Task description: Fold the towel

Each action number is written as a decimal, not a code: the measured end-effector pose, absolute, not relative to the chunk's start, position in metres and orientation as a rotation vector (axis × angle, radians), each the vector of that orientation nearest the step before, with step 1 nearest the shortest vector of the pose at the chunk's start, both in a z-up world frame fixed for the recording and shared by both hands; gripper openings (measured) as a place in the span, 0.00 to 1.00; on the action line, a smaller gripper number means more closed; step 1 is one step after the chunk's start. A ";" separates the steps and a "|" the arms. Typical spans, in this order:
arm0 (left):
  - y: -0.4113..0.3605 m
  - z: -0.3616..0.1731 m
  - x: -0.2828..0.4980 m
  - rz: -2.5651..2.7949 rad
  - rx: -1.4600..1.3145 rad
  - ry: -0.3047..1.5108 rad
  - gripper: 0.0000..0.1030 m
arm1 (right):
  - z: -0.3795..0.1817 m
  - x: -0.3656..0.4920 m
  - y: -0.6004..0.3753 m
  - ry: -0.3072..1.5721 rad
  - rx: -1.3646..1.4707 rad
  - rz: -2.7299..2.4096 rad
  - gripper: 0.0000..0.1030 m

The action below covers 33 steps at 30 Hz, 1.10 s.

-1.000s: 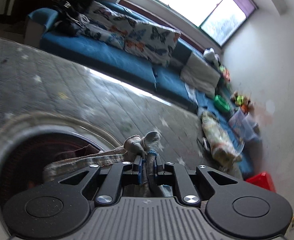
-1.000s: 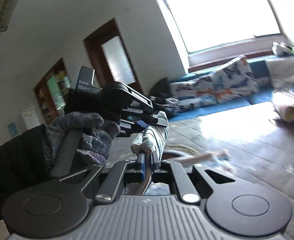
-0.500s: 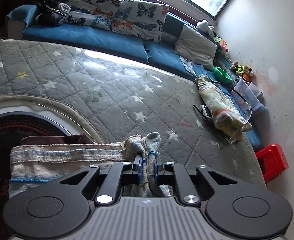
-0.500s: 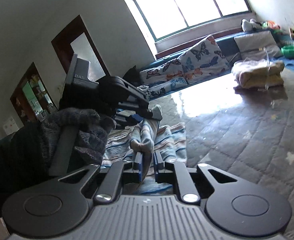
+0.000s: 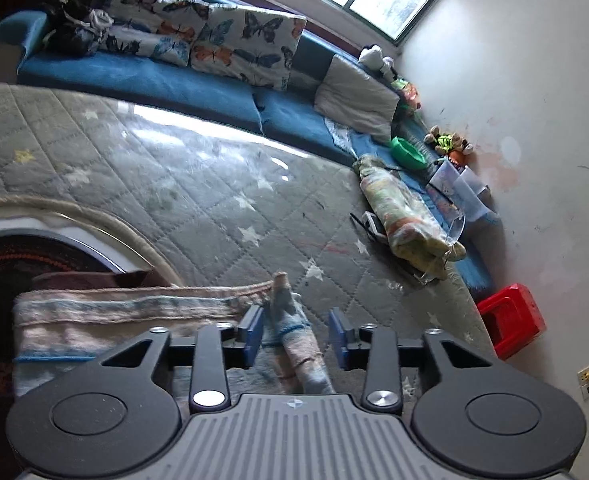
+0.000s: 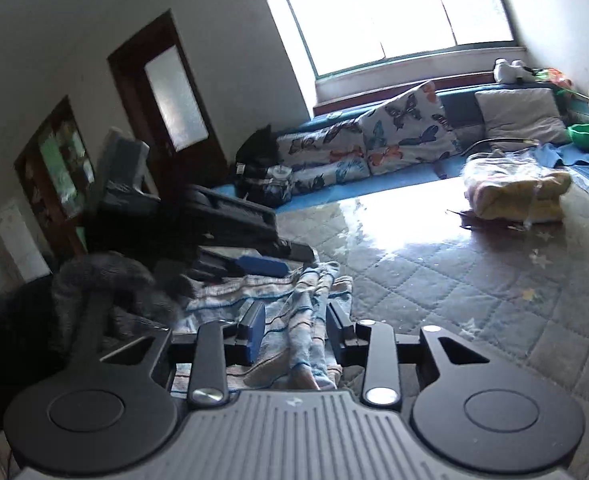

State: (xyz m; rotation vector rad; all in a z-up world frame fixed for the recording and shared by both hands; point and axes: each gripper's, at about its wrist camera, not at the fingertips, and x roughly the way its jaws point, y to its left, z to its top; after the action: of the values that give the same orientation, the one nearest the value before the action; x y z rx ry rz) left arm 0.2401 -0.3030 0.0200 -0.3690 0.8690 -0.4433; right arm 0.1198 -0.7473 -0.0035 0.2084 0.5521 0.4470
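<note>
A striped towel (image 5: 114,312), pale with blue and brown lines, lies folded on the grey quilted star mat (image 5: 214,200). Its bunched corner (image 5: 290,316) sticks up between the blue pads (image 5: 251,334) of my left gripper (image 5: 294,336), whose jaws are opening and do not touch it. In the right wrist view the towel (image 6: 302,320) runs between the pads (image 6: 256,330) of my right gripper (image 6: 294,332), which is also opening and clear of the cloth. The left gripper (image 6: 262,266) hovers over the towel's far end, held by a gloved hand (image 6: 106,280).
A blue sofa (image 5: 154,84) with butterfly cushions (image 5: 250,40) lines the far side of the mat. A blanket bundle in plastic (image 5: 406,216) lies on the mat's right edge, a red stool (image 5: 510,320) beyond it. A round dark rug (image 5: 22,256) is at left.
Both grippers came down to the mat with the towel corners pinched, then their jaws parted and let go. The towel now rests flat on the mat.
</note>
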 end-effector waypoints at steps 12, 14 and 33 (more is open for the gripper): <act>-0.243 0.008 0.188 -0.418 -0.289 0.860 0.44 | -0.022 0.200 -0.715 0.743 0.142 0.471 0.49; -0.238 0.002 0.181 -0.420 -0.271 0.865 0.44 | -0.025 0.207 -0.708 0.751 0.124 0.474 0.49; -0.280 0.003 0.150 -0.571 -0.048 0.772 0.43 | 0.006 0.229 -0.710 0.680 0.018 0.461 0.28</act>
State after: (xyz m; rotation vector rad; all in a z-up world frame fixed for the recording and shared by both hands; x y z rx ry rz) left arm 0.1499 -0.2802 0.0025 -0.0476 0.7721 -0.5713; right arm 0.2295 -0.7102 0.0063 0.0183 0.6800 0.4614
